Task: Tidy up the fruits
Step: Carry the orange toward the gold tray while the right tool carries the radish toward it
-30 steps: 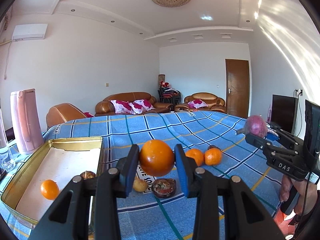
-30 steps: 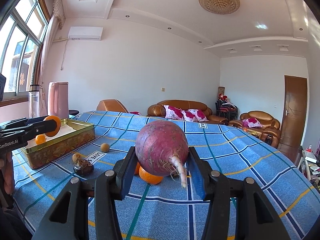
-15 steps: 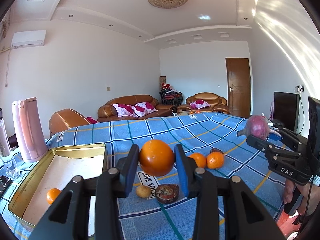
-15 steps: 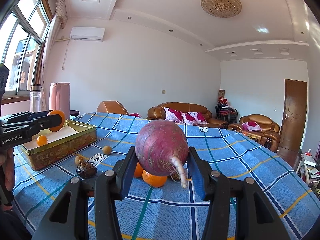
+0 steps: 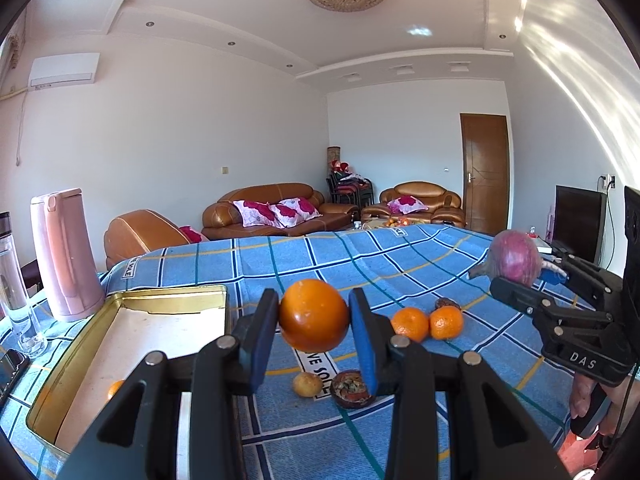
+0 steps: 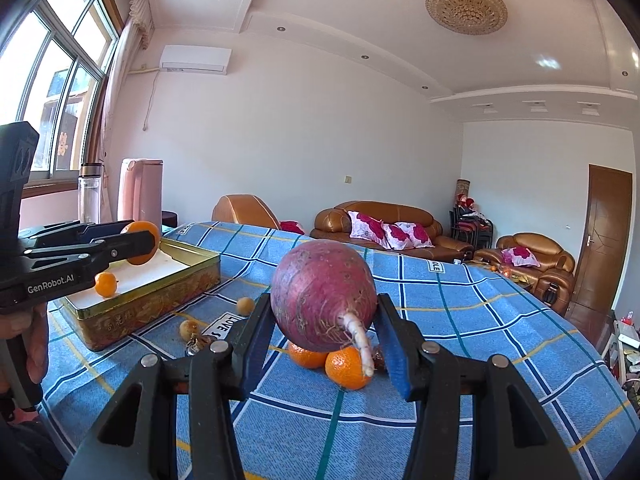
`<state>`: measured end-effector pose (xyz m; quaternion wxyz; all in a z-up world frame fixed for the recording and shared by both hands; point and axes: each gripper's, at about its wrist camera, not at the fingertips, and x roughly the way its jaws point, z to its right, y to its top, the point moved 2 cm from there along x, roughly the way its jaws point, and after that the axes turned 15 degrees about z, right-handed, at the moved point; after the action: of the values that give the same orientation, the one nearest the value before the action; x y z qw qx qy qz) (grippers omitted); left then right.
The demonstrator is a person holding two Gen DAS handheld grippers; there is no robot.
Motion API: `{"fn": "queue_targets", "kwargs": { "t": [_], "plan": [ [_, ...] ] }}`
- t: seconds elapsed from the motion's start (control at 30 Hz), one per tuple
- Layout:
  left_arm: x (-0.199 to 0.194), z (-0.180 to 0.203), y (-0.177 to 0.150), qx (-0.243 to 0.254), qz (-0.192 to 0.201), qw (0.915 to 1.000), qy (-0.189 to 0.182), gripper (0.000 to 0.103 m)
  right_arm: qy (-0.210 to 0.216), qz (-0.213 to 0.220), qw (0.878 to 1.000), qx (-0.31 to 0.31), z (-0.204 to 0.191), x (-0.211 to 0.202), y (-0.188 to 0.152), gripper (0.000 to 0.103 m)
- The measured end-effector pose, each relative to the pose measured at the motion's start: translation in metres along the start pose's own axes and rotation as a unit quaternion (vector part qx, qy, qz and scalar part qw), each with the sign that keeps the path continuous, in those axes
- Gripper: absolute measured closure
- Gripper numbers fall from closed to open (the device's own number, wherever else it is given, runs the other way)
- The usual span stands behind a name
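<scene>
Drifted a little toward the frame's right since the earlier right-wrist view: orange (image 6: 141, 242), clamped in left tongs (image 5: 313, 322), hung over tin (image 6: 192, 258) at middle left. Nearer than right tongs (image 6: 325, 309), clamped on radish (image 6: 323, 305), root tail pointing at camera.

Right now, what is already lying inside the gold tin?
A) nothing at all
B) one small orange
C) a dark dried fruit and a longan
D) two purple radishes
B: the right wrist view shows a single small orange lying on the white lining of the gold tin, with no other fruit visible in it, while the big orange is in the left tool, off the table.
</scene>
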<state>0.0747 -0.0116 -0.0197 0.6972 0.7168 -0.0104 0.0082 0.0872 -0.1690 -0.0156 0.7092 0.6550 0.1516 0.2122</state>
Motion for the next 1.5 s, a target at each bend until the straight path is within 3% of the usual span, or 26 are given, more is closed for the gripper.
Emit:
{"fn": "queue_targets", "kwargs": {
  "t": [0.6, 1.5],
  "plan": [
    [-0.005, -0.039, 0.006, -0.013, -0.010, 0.9991, 0.040, 0.065, 0.057, -0.013, 0.998, 0.008, -0.034, 0.026, 0.015, 0.051],
    [-0.008, -0.105, -0.004, -0.028, -0.042, 0.9924, 0.112, 0.065, 0.155, -0.020, 0.987, -0.041, -0.130, 0.077, 0.038, 0.051]
  ]
}}
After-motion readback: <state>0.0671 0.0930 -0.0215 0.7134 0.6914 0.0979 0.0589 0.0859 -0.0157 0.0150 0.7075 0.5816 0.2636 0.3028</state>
